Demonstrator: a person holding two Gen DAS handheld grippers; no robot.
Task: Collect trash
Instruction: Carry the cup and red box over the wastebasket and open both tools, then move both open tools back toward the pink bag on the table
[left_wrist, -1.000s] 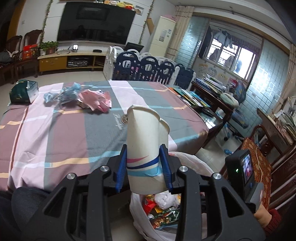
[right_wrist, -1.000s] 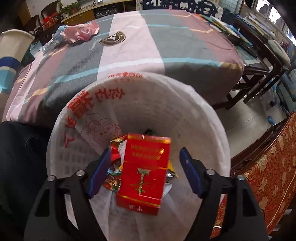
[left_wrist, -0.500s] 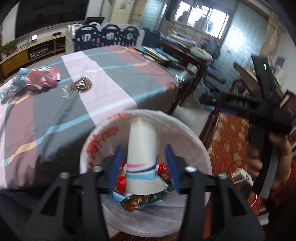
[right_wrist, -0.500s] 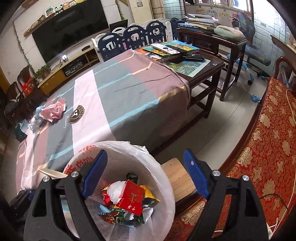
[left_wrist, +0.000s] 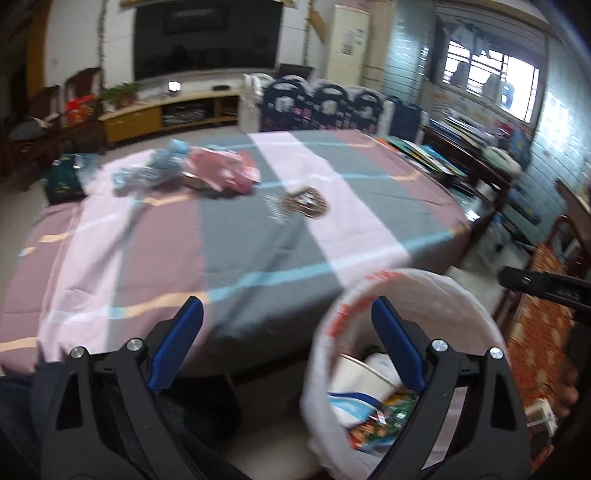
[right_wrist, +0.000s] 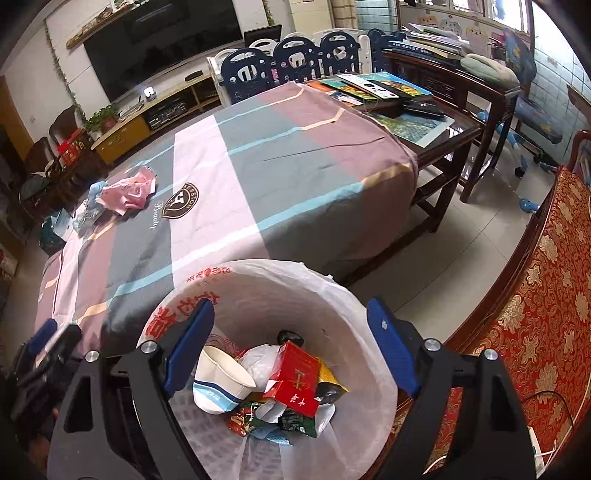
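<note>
A bin lined with a white bag (left_wrist: 406, 288) (right_wrist: 258, 273) stands at the near edge of the striped table. Inside it lie a paper cup (left_wrist: 364, 376) (right_wrist: 221, 380), tipped on its side, a red box (right_wrist: 295, 380) and several wrappers. My left gripper (left_wrist: 287, 314) hangs over the table edge and the bin's left rim, its jaws opening with nothing between them. My right gripper (right_wrist: 291, 314) is open above the bin and holds nothing. Far across the table lie a pink wrapper (left_wrist: 221, 170) (right_wrist: 129, 192) and a blue wrapper (left_wrist: 155, 166) (right_wrist: 96, 188).
The striped cloth (left_wrist: 258, 240) covers a round table. A dark wooden side table (right_wrist: 443, 122) with books and remotes stands to the right. A red patterned sofa (right_wrist: 535, 314) lies close on the right, and a green box (left_wrist: 64, 177) sits past the table's far left edge.
My left gripper spread its jaws and let go of the paper cup, which now lies in the bin; its view swung left toward the table. My right gripper rose away from the bin.
</note>
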